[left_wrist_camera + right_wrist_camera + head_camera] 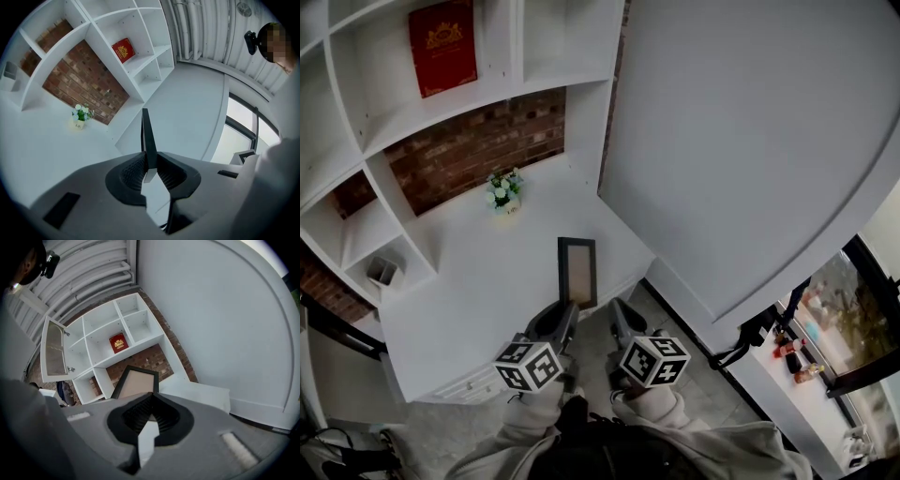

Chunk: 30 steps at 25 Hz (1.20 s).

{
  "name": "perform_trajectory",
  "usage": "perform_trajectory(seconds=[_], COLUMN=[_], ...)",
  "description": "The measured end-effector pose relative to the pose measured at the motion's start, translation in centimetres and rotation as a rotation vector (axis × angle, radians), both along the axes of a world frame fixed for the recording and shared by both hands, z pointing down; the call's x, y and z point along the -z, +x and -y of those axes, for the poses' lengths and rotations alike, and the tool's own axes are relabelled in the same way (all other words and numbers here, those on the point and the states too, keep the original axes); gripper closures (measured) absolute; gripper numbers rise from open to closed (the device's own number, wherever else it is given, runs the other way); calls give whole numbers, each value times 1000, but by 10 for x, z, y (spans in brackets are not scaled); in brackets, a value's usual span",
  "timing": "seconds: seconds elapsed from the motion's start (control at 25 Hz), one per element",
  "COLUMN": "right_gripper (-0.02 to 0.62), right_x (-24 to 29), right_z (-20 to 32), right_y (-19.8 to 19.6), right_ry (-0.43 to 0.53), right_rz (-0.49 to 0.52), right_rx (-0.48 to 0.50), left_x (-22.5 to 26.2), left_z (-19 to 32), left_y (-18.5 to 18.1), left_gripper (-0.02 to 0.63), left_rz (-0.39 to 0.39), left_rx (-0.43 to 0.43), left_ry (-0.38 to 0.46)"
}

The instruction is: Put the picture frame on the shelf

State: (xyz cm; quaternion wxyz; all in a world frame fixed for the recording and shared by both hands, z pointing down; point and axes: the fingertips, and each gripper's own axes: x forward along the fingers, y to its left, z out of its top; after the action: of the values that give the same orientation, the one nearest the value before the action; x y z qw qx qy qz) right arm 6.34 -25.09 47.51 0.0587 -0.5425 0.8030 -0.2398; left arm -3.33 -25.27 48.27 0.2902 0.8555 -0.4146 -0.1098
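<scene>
The picture frame (577,271), dark-edged with a beige panel, stands upright over the front of the white counter (478,291). My left gripper (566,317) is shut on its lower edge. In the left gripper view the frame (147,133) shows edge-on, pinched between the pads of the left gripper (150,168). My right gripper (622,319) hangs just right of the frame's bottom corner, shut with nothing in it. From the right gripper (150,401) the frame (136,383) shows face-on just beyond the tips. The white shelf unit (366,141) rises behind the counter.
A red book (442,47) leans in an upper cubby. A small flower pot (503,192) sits at the counter's back before a brick wall (478,145). A little box (382,272) fills a low left cubby. A large white panel (750,141) bounds the right; bottles (792,354) stand on a side ledge.
</scene>
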Motion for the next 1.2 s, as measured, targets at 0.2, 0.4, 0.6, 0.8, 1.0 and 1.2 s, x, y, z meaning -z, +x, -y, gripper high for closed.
perform_trajectory(seconds=[0.2, 0.4, 0.6, 0.8, 1.0, 1.2], right_gripper=[595, 595, 595, 595, 595, 595], right_x=[2, 2, 3, 11, 24, 36], right_z=[41, 77, 100, 113, 119, 134], right_y=[-4, -7, -5, 3, 10, 17], right_ry=[19, 33, 40, 61, 87, 92], right_rz=[-5, -1, 13, 16, 4, -13], right_rx=[2, 0, -10, -14, 9, 47], left_x=[2, 4, 8, 13, 20, 36], left_z=[43, 82, 104, 110, 118, 133], left_y=[-3, -5, -1, 7, 9, 17], left_gripper=[535, 534, 534, 534, 535, 535], left_rz=[-8, -45, -46, -69, -115, -139], left_rx=[3, 19, 18, -8, -9, 2], left_ry=[10, 10, 22, 5, -5, 24])
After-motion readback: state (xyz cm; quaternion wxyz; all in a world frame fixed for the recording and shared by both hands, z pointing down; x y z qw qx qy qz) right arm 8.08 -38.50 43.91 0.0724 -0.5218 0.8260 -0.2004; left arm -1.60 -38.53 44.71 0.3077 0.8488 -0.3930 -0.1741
